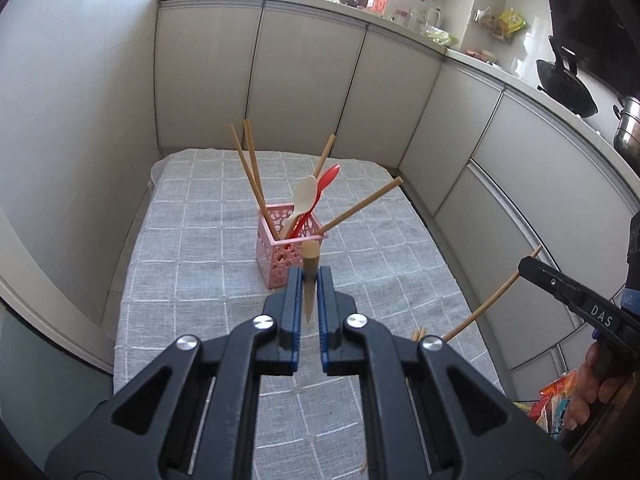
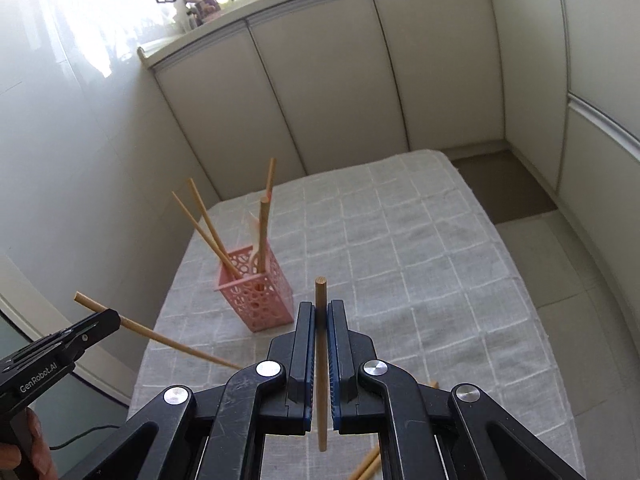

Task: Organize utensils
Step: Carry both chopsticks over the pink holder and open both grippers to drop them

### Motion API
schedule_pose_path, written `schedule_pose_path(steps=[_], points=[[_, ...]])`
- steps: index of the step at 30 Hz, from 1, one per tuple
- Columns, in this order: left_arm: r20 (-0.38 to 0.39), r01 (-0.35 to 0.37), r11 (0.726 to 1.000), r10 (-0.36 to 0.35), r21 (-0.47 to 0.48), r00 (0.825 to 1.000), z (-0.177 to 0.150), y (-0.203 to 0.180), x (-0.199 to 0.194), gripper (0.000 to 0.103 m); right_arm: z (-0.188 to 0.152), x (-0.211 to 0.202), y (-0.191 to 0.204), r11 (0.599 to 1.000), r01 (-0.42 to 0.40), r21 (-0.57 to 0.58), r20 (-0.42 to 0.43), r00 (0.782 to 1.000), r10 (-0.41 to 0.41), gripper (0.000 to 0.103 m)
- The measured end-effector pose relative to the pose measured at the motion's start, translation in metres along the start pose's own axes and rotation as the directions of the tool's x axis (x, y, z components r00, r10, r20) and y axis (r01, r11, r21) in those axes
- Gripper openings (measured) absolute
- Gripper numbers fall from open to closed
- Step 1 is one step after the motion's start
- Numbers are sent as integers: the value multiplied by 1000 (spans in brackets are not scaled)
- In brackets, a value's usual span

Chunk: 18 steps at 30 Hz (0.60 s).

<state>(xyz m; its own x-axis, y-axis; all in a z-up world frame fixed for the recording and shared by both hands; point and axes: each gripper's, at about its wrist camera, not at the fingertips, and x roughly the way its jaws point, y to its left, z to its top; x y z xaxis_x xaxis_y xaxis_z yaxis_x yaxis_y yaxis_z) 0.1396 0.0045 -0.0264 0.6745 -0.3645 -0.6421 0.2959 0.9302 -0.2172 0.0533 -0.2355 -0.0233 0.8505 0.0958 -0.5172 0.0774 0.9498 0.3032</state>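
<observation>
A pink perforated holder (image 1: 286, 252) stands on the grey checked cloth; it also shows in the right wrist view (image 2: 256, 292). It holds several wooden chopsticks (image 1: 252, 176), a cream spoon (image 1: 302, 200) and a red spoon (image 1: 326, 182). My left gripper (image 1: 309, 276) is shut on a wooden chopstick (image 1: 309, 280), held just in front of the holder. My right gripper (image 2: 320, 308) is shut on another wooden chopstick (image 2: 321, 360), to the right of the holder. Each gripper shows in the other's view, the right one (image 1: 532, 266) and the left one (image 2: 108, 318).
The cloth-covered table (image 1: 200, 272) stands against pale cabinet doors (image 1: 304, 80). More loose chopsticks (image 2: 366, 466) lie on the cloth near its front edge. A counter with a tap, bottles and a wok (image 1: 564, 80) runs behind. Tiled floor (image 2: 560, 280) is to the right.
</observation>
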Motion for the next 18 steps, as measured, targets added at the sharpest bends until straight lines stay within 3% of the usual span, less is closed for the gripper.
schedule_pose_path(steps=[18], points=[[168, -50, 998, 55, -38, 984, 46, 7, -18, 8, 40, 6, 41, 995, -93, -31, 59, 994, 94, 4]])
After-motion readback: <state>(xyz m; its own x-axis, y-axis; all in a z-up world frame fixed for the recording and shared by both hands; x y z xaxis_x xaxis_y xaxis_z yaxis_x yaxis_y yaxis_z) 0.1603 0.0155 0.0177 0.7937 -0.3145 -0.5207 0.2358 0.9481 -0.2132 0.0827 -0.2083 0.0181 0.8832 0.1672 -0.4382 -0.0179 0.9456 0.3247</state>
